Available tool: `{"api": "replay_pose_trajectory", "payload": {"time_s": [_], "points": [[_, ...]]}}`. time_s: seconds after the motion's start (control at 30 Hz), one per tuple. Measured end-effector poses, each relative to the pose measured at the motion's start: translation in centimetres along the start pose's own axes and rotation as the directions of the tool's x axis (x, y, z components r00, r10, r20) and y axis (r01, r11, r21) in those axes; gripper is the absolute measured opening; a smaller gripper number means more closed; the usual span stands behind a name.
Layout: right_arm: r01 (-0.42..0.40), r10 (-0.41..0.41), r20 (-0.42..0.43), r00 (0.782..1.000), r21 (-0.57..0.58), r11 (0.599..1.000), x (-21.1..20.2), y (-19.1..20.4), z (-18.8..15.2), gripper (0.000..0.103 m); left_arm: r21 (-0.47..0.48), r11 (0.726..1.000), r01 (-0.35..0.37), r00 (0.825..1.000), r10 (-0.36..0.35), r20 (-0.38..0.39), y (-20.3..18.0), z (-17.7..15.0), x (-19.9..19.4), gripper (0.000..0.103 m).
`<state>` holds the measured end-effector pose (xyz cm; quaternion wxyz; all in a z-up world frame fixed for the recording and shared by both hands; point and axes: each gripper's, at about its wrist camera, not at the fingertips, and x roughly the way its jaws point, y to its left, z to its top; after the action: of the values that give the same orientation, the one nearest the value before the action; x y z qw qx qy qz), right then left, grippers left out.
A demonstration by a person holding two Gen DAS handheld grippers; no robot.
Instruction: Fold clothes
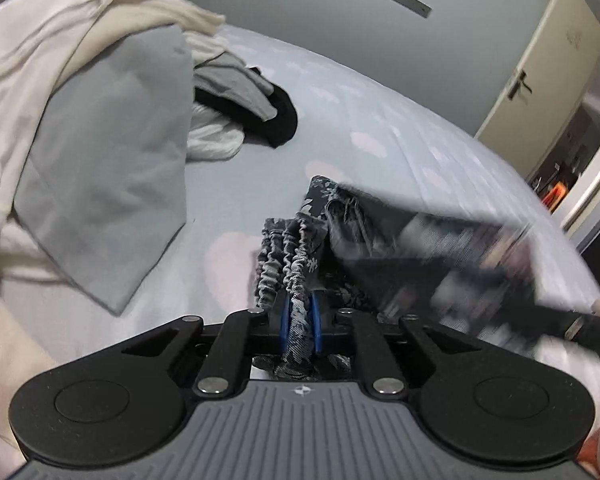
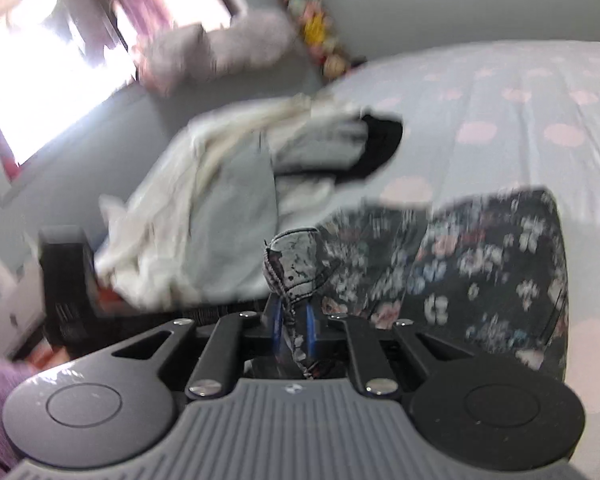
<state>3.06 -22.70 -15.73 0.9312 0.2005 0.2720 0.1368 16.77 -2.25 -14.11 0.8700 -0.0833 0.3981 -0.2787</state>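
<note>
Floral garment [image 2: 480,264]: elastic edge pinched in left hand-held gripper [image 1: 300,320], hem corner pinched in right hand-held gripper [image 2: 292,320]. Clothes pile [image 1: 100,120] beyond it; bare bed sheet [image 1: 380,120] alongside.

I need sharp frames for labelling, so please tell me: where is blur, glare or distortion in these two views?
Left wrist view: the left gripper and the clothes pile are sharp; the floral garment smears toward the right; the fisheye curves the bed. Right wrist view: mostly motion-blurred; the window is blown out white; only the right gripper looks sharp.
</note>
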Motion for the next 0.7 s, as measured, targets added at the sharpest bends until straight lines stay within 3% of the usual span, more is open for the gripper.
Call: {"api": "replay_pose_trajectory", "payload": {"time_s": [0.13,0.23,0.47,0.6,0.7], "points": [[-0.057,0.059,0.036,0.998,-0.057,0.997,0.0,1.4,1.3,0.013,0.004,1.0,-0.005,1.0,0.005,0.0,-0.1,0.0,0.0,0.011],[-0.097,0.096,-0.018,0.995,-0.084,0.992,1.5,2.0,0.8,0.013,-0.015,1.0,0.01,1.0,-0.01,0.0,0.3,0.0,0.0,0.011],[-0.105,0.09,-0.124,0.988,-0.114,0.988,3.7,1.8,-1.7,0.013,-0.093,0.994,0.057,0.998,-0.057,-0.001,1.6,0.0,-0.5,0.011],[-0.095,0.063,-0.173,0.983,-0.182,0.979,4.3,2.2,-2.5,0.013,-0.143,0.989,0.031,0.999,-0.026,0.036,2.3,0.4,-2.3,0.016],[-0.084,0.035,-0.198,0.979,-0.246,0.966,4.8,2.8,-3.4,0.016,-0.211,0.975,0.063,0.996,-0.049,0.071,3.1,0.9,-3.6,0.029]]}}
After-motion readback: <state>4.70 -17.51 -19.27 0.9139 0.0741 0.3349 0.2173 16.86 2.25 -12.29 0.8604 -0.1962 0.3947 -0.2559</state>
